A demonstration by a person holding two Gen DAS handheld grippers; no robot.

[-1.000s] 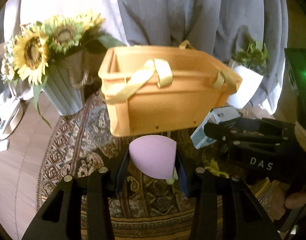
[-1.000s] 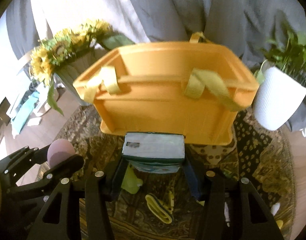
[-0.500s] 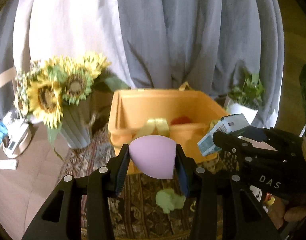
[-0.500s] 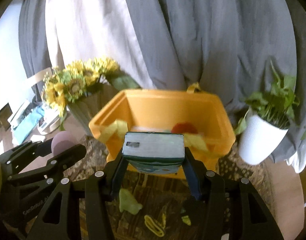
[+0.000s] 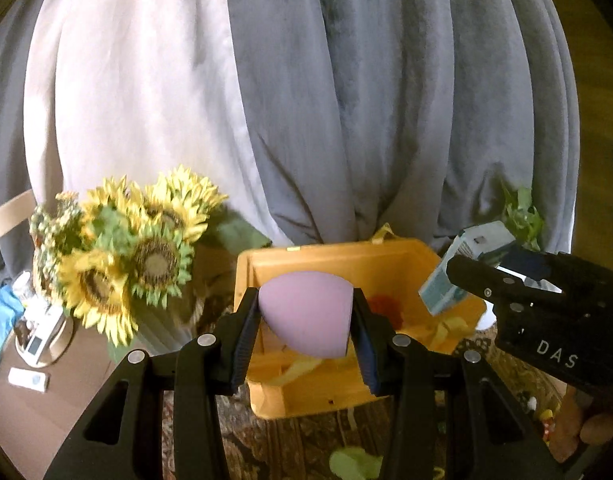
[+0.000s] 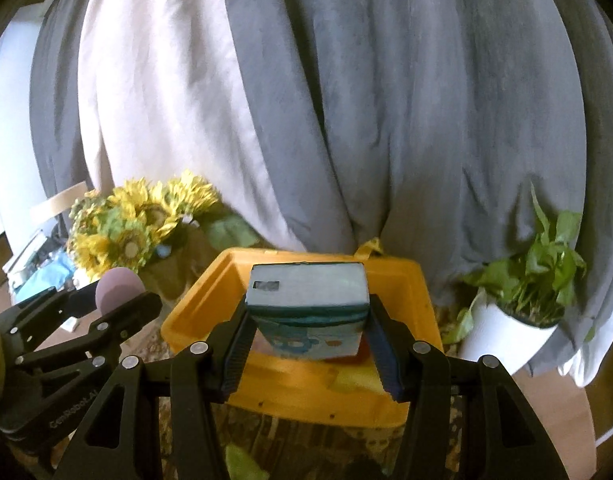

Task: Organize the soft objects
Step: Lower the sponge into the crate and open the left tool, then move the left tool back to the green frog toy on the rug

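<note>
While both loads hang over the yellow bin (image 5: 386, 264) — neither dropped yet.
L view: left gripper (image 5: 306, 320) clamps pink sponge (image 5: 306, 316); red item inside, green toy (image 5: 354, 464) on rug. R view: right gripper (image 6: 306, 328) pinches tissue pack (image 6: 306, 304) above bin — release pending.
</note>
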